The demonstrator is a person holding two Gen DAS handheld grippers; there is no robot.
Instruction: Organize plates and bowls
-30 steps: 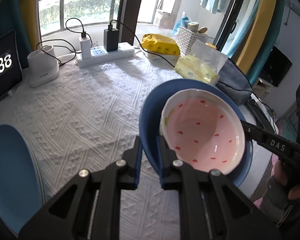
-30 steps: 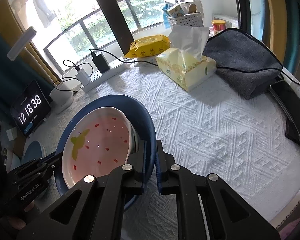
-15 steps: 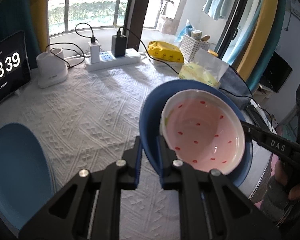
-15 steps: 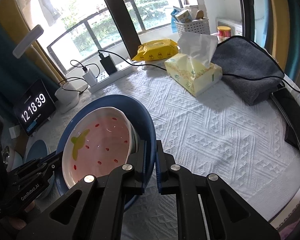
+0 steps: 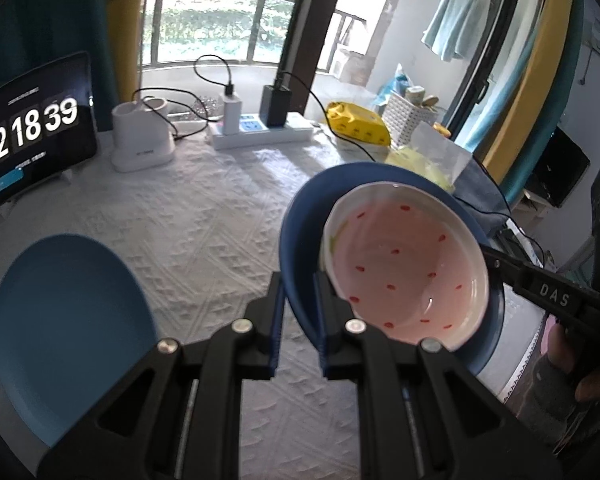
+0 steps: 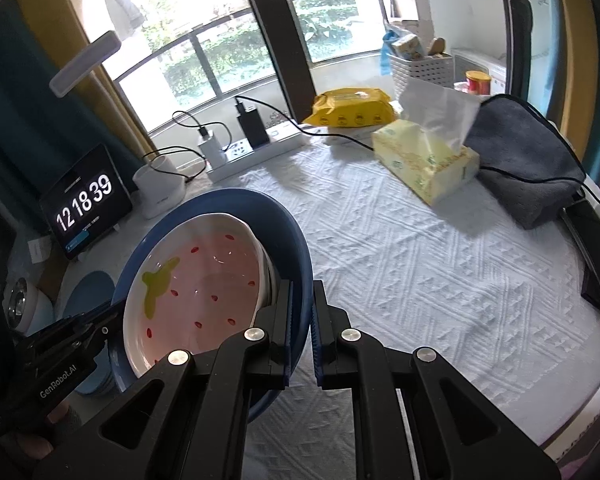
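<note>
A pink strawberry-pattern bowl (image 5: 404, 268) sits inside a blue bowl (image 5: 300, 232), and both are held tilted in the air above the table. My left gripper (image 5: 298, 292) is shut on the blue bowl's left rim. My right gripper (image 6: 300, 300) is shut on the opposite rim of the blue bowl (image 6: 276, 232), with the pink bowl (image 6: 204, 280) just to its left. Each view also shows the other gripper: the right gripper (image 5: 496, 258) and the left gripper (image 6: 112, 320). A flat blue plate (image 5: 68, 320) lies on the table at the left, and this blue plate (image 6: 94, 286) also shows in the right wrist view.
A tablet clock (image 5: 32, 132), a white holder (image 5: 142, 140) and a power strip (image 5: 260, 132) with cables line the back. A tissue box (image 6: 424, 164), yellow wipes pack (image 6: 350, 108), grey bag (image 6: 524, 160) and white basket (image 6: 420, 68) stand at the back right.
Both grippers have lifted the stacked bowls a little and carried them to the left. More of the blue plate has come into the left wrist view. Both grips are unchanged.
</note>
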